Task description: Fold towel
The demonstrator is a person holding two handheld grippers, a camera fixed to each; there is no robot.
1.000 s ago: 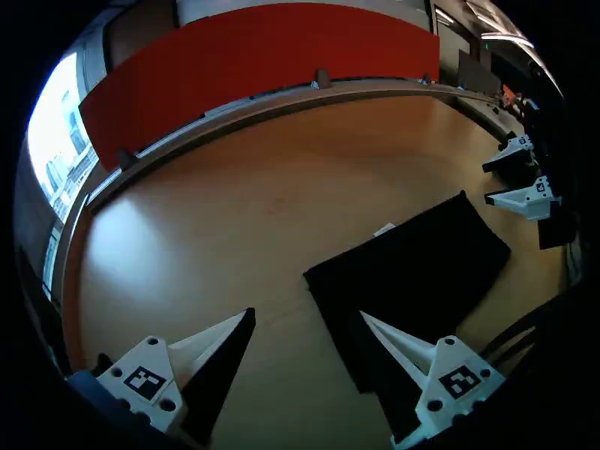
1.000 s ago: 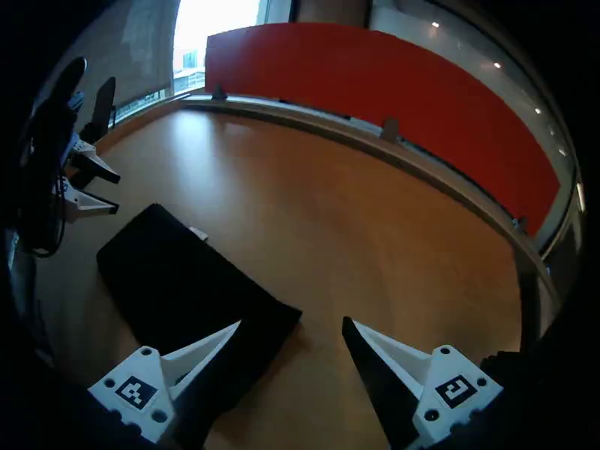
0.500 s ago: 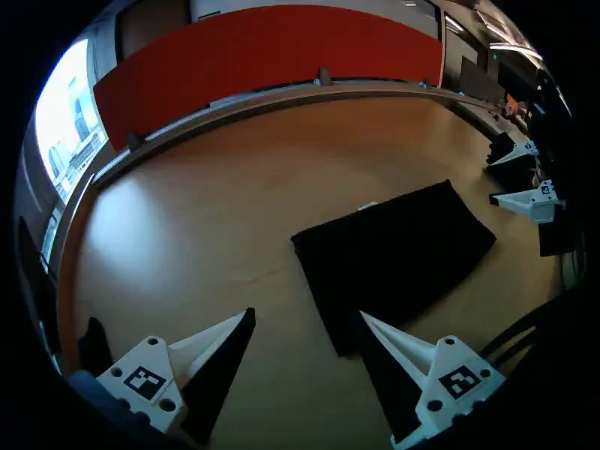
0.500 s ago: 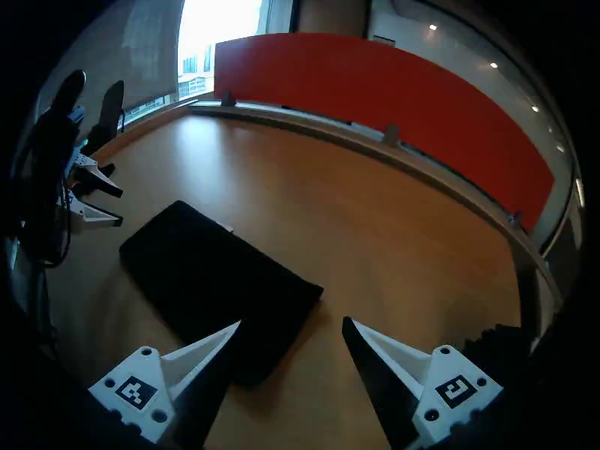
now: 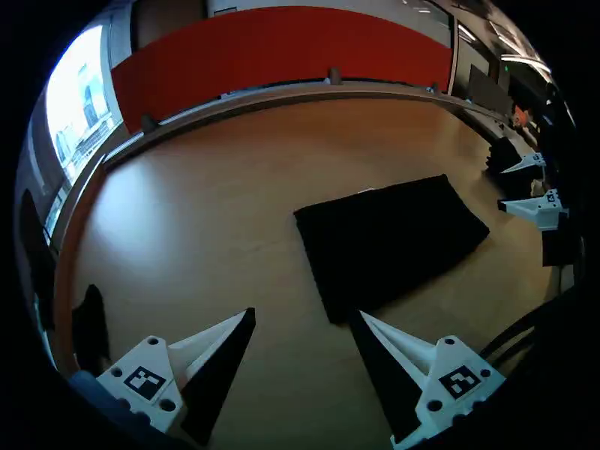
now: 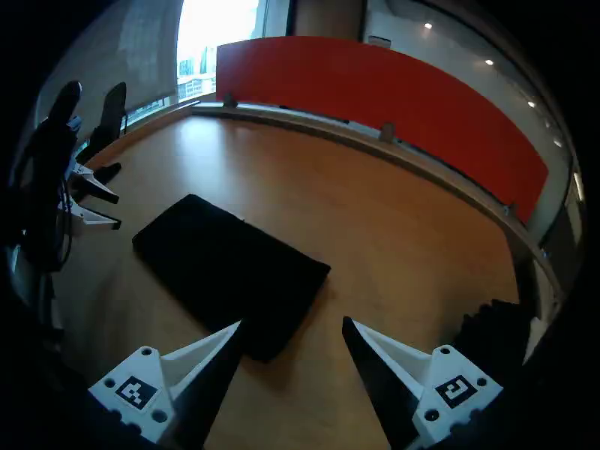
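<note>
Left gripper view puts your left gripper (image 5: 305,313) with its fingers spread wide and nothing between them, hanging over the bare wooden table (image 5: 210,195). Your right gripper (image 6: 292,322) is just as wide apart and just as empty.

The black towel (image 5: 386,240) lies flat on the table as a compact rectangle, apart from both grippers. It looks doubled over at least once, though the cloth is too dark for you to count layers.

That darkness is your main risk. If you come down on an edge and catch only the top layer, you will likely peel the fold open instead of adding to it. The table looks smooth, so a pinch at one corner alone could drag the whole towel sideways rather than lift it. If your two hands rise unevenly, expect a skewed fold. Drop too steeply and the fingertips may jam on the wood before they get under the cloth.

From the left gripper, the towel sits at about 1 o'clock, its near corner just beyond the tip of the right-hand finger; the other gripper shows past its far end at 3 o'clock. In the right gripper view the towel lies at 11 o'clock, its near corner tucked beside the left-hand fingertip, with the red panel (image 6: 390,90) along the table's far edge at 12 o'clock.
</note>
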